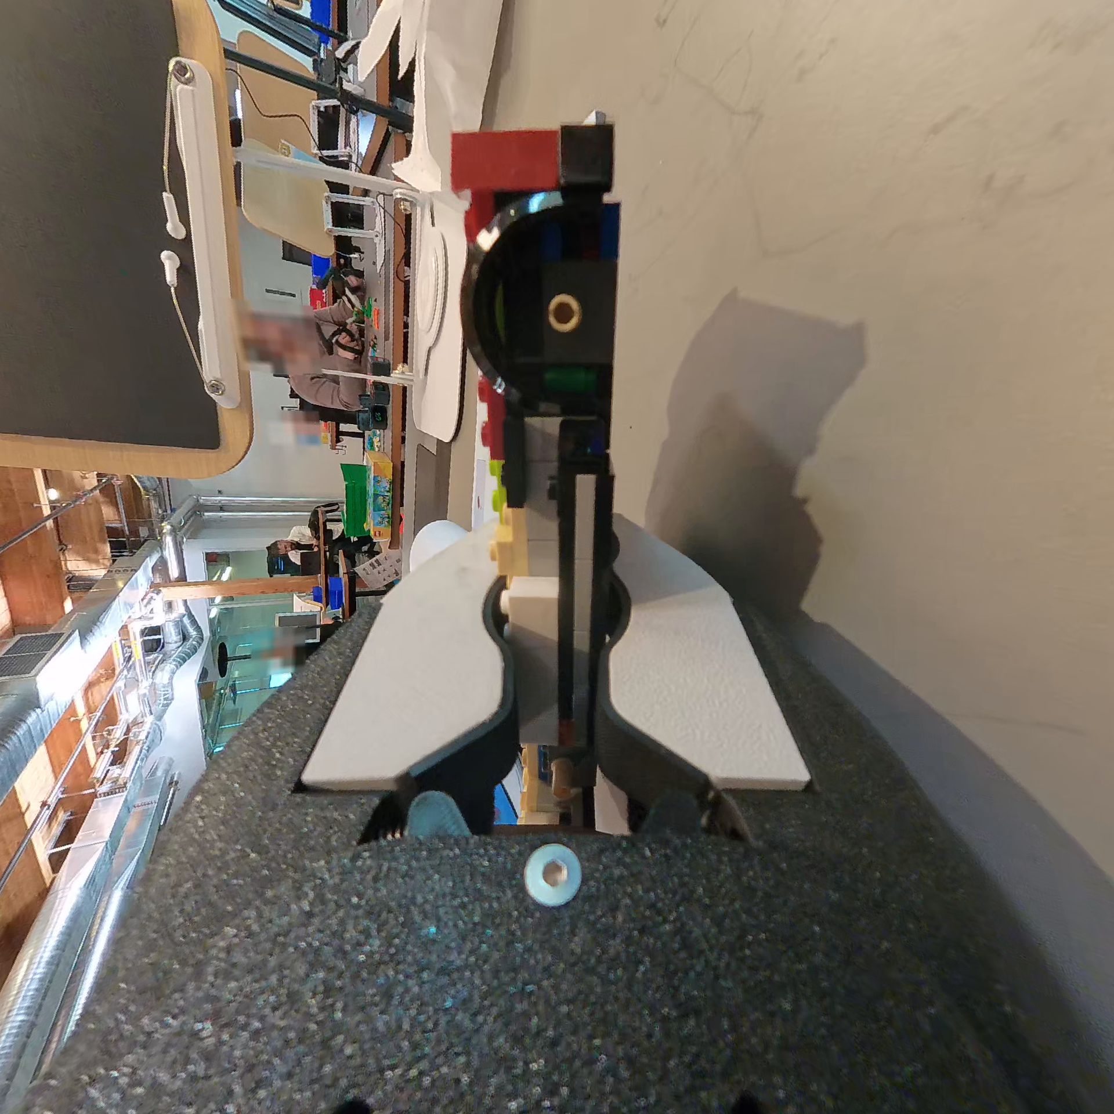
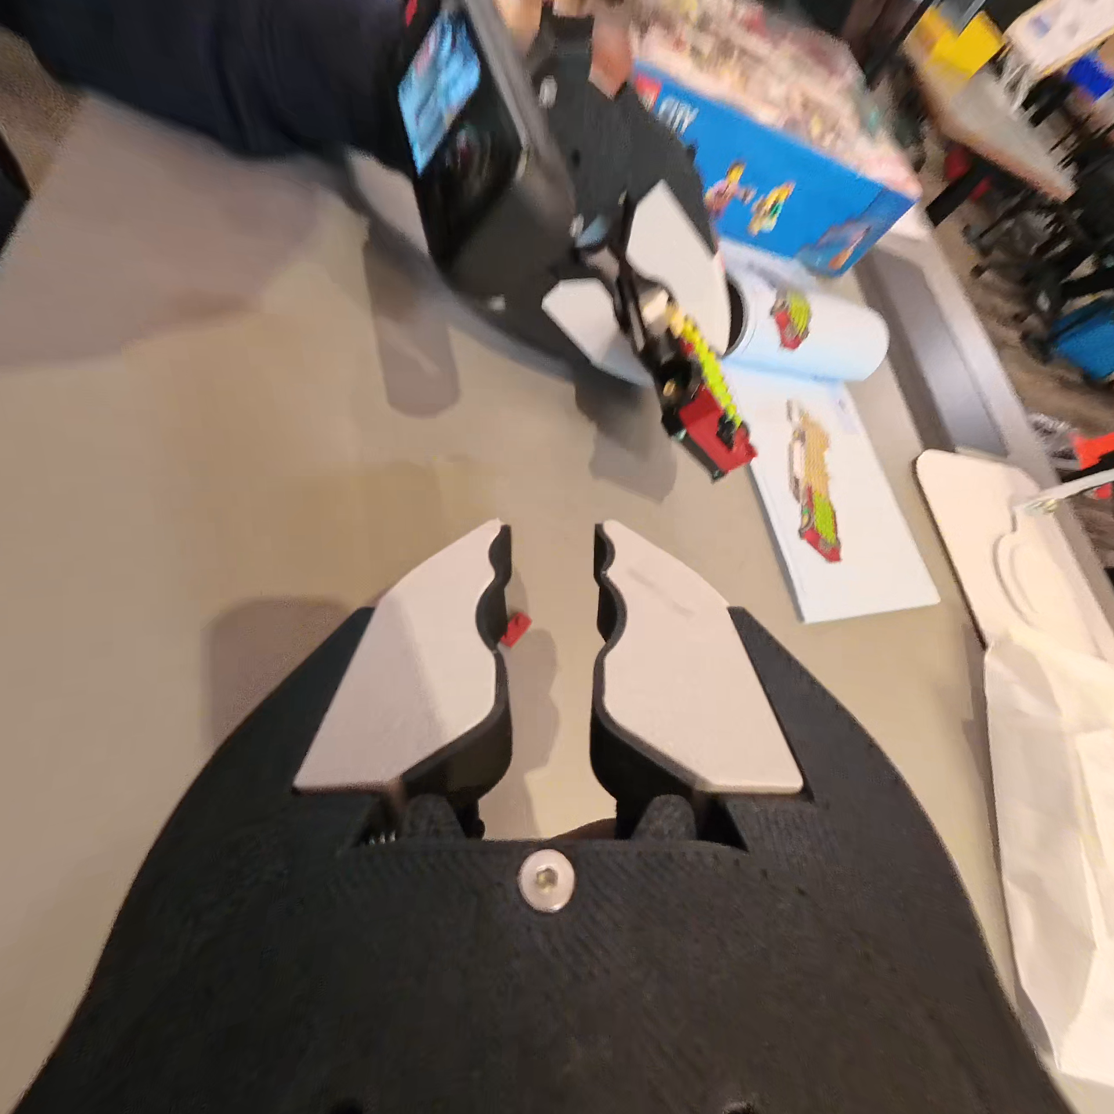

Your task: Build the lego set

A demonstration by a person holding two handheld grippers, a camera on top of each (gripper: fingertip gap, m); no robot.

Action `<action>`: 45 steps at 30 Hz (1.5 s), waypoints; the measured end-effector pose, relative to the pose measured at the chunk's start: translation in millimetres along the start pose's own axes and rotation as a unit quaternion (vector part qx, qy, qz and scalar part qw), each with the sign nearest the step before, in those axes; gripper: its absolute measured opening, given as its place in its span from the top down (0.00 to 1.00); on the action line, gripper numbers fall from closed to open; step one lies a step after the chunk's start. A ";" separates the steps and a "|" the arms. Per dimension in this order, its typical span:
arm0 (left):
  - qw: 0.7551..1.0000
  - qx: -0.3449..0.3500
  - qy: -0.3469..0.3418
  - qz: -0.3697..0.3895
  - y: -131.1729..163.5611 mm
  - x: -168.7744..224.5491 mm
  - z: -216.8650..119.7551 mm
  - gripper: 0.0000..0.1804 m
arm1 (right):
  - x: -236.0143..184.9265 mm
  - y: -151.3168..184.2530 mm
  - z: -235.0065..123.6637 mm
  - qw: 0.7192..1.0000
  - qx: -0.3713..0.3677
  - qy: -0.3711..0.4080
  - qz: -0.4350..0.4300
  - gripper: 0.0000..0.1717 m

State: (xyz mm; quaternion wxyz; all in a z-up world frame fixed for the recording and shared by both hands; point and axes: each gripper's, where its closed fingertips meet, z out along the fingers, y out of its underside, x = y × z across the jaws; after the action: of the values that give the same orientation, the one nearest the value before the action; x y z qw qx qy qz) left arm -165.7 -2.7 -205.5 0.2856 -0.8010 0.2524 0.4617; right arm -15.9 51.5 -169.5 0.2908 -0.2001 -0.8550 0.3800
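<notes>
Count, both views
2 grippers: left gripper point(image 1: 557, 542) clamped on 1 brick model point(image 1: 542, 337); right gripper point(image 2: 552, 536) w/ fingers apart, gripping nothing. 1 small red brick point(image 2: 516, 629) on the table point(image 2: 241, 470), just beside the right gripper's left finger. At 1–2 o'clock in right view: 1 blue box point(image 2: 802, 199), 1 instruction booklet point(image 2: 844, 518). At 3–4 o'clock: 1 white bag point(image 2: 1061, 814).

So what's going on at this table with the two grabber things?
A person works two hand-held grippers over a beige table. The left gripper is clamped on a partly built toy-brick model, holding it above the table. The right gripper is open, with a tiny red brick beside its left finger. An instruction booklet and a blue box lie nearby.
</notes>
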 end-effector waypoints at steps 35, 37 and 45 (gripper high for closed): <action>0.987 -0.002 -0.092 0.132 -26.2 -2.4 -11.7 0.86 | 4.0 29.8 19.7 0.977 -0.129 -0.007 0.168 0.96; 0.987 0.000 -0.089 0.135 -28.8 0.2 -12.2 0.86 | 13.6 11.6 21.1 0.981 -0.105 0.002 0.161 0.96; 0.987 0.010 -0.087 0.136 -37.2 2.5 -17.8 0.86 | 29.4 -26.7 49.6 0.987 -0.114 -0.003 0.110 0.96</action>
State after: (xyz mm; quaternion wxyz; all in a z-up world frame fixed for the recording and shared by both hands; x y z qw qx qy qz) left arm -129.1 11.0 -192.0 0.2490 -0.7128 0.3382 0.5618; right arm -73.4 24.8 -165.7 0.2195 -0.3236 -0.8663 0.3108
